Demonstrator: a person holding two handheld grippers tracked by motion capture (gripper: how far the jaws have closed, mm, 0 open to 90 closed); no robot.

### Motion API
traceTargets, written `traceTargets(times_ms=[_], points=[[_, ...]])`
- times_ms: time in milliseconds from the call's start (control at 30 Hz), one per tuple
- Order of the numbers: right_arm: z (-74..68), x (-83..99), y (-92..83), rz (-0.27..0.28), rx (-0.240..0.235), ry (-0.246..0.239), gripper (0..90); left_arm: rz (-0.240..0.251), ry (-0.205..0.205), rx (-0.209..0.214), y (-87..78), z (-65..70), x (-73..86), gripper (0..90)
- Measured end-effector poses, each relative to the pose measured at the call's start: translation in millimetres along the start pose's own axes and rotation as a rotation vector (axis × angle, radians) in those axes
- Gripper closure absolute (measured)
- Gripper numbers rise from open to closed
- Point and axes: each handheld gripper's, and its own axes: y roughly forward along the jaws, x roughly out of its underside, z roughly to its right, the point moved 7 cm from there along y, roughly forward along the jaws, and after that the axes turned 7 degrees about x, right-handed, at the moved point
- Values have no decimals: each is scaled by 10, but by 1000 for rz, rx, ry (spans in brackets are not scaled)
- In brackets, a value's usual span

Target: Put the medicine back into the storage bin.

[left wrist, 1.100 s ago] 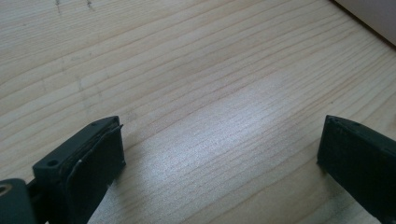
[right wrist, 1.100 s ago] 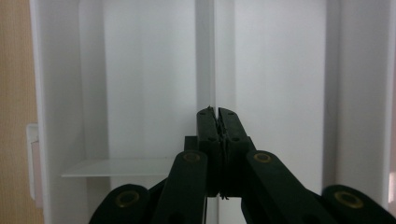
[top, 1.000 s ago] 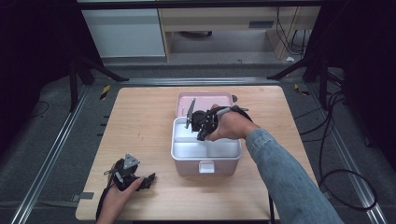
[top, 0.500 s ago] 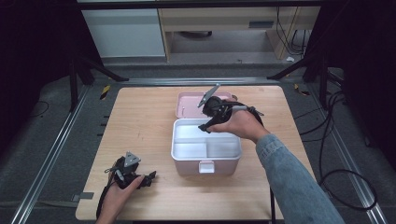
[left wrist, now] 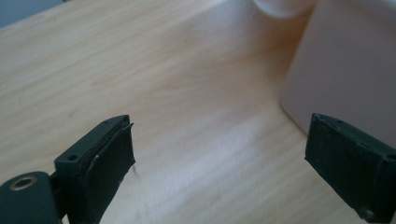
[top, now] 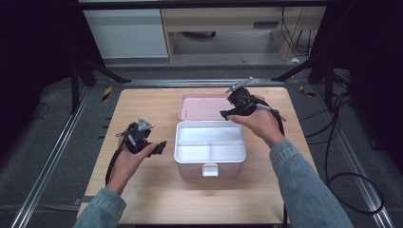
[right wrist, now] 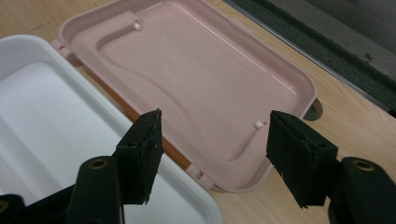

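Note:
A pink box with a white divided inside stands in the middle of the wooden table. Its pink lid lies open flat behind it. My right gripper hovers over the lid's front right part. Its jaws have just been opening and stand open with nothing between them. My left gripper is held above the table just left of the box, pointing at its pink wall. Its jaws are open and empty, having just been closing a little.
Metal rails run along the table's left and right sides. Cables hang off the right edge near a black stand. A cabinet and shelf stand beyond the far edge. Bare wood lies left and in front of the box.
My right gripper has let go of the lid, opened, and moved back and right; the lid now lies flat. My left hand has risen and moved from the front left toward the box.

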Motion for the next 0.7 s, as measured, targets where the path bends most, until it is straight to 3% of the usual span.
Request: traceTargets(times_ms=[100,267,300,433,533,700], points=[[116,11,35,14,20,46,415,0,-10,-11,82,-71,-191,78],[314,10,125,24,33,120,572,50,-99,37,196,-178,-561,116],[402,8,184,24,54,151,604,59,-109,42,219,-192,-638,128],[499,-7,265,38,69,205,631,85,-130,53,315,-234,-924,158],[554,-12,358,40,78,244,617,91,-140,49,415,-234,-1063,233],[608,27,495,17,100,267,572,70,-101,9,584,-225,-1152,337]])
